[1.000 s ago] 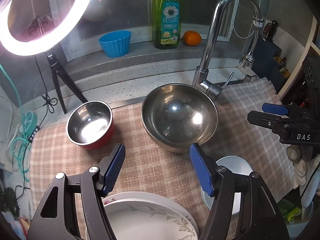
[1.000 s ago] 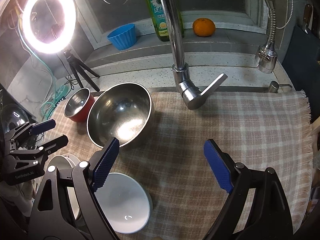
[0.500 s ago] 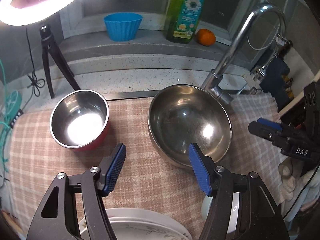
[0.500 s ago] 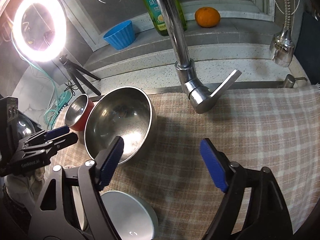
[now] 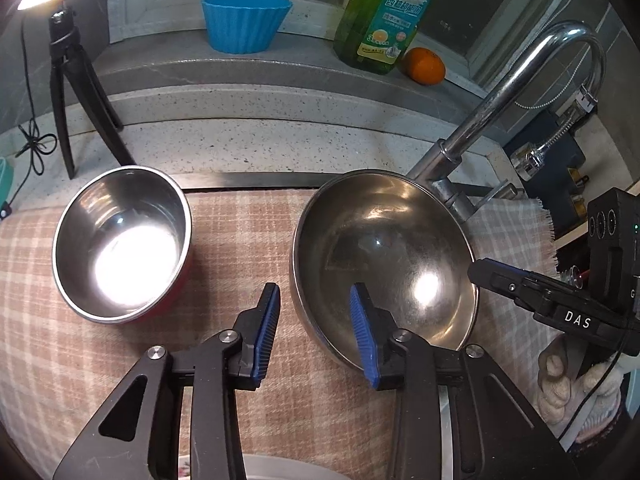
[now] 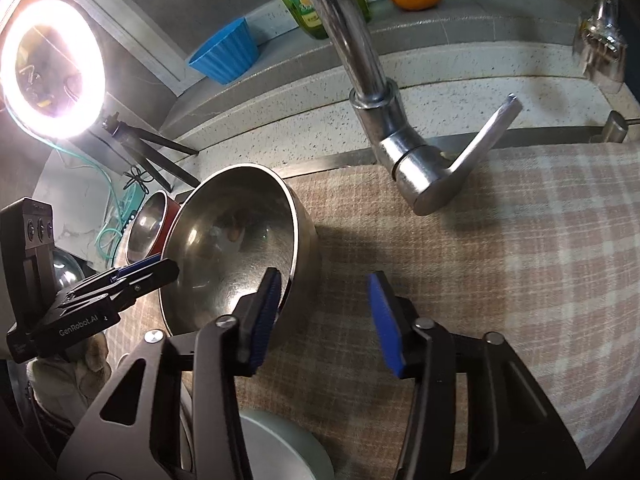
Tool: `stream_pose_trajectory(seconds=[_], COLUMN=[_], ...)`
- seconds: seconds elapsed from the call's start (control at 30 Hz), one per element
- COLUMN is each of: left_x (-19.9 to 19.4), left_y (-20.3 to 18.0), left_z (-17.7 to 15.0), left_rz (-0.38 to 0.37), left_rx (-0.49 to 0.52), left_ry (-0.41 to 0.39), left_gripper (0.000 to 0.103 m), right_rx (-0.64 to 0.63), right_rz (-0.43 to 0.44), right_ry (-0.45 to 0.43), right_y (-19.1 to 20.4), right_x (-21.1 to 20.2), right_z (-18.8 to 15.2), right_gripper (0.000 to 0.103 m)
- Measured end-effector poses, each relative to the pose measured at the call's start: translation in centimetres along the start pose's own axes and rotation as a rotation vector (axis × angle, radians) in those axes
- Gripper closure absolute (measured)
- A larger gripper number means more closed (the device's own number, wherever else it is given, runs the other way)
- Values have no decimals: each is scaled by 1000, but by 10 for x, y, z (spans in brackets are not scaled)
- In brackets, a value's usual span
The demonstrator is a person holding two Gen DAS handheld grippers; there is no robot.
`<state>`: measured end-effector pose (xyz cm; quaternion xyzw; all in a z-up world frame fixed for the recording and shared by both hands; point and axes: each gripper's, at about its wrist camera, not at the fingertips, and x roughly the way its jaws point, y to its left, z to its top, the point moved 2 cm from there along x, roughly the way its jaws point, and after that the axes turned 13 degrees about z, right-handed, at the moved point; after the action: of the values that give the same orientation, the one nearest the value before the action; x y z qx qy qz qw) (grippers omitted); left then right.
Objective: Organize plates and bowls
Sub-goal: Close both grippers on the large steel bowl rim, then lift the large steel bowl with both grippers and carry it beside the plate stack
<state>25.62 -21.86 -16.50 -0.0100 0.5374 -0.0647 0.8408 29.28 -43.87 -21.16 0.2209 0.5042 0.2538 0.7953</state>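
Note:
A large steel bowl [image 5: 384,256] sits on the checked cloth [image 5: 240,240]; it also shows in the right wrist view [image 6: 236,248]. A small steel bowl with a red outside [image 5: 120,240] stands to its left, and shows in the right wrist view [image 6: 146,226]. My left gripper [image 5: 316,332] is open and straddles the large bowl's left rim. My right gripper [image 6: 324,316] is open and straddles the same bowl's right rim; it shows in the left wrist view [image 5: 496,280]. A white bowl [image 6: 280,448] and a plate's edge [image 5: 256,466] lie low in the views.
A chrome faucet [image 6: 384,128] rises just behind the large bowl. A blue cup [image 5: 246,20], a green soap bottle [image 5: 384,16] and an orange [image 5: 424,66] stand on the back ledge. A ring light on a tripod [image 6: 52,72] stands at the left.
Both grippers have moved forward and down to the large steel bowl and narrowed, and now straddle its opposite rims. The plates and white bowl have slid to the frames' bottom.

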Motion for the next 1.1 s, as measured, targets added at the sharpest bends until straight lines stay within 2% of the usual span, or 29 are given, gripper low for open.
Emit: stream_pose_trajectory(seconds=[0.1,0.17,0.53,1.1], left_x=[5,8,17,14], left_y=[2,4,4,6], left_z=[2,2,4,1], left_rz=[-4,-8,-20,-35], left_rx=[-3,-11,-5,-2], left_ry=[12,20,36,35], left_gripper=[74,75,87,88], right_rx=[0,-4,-32,-43], right_rz=[8,12,5,-40], right_ry=[10,18,46,38], right_y=[0,2,9,16], right_x=[6,9,20,18], right_z=[2,2,7,3], right_gripper=[62,68,86,89])
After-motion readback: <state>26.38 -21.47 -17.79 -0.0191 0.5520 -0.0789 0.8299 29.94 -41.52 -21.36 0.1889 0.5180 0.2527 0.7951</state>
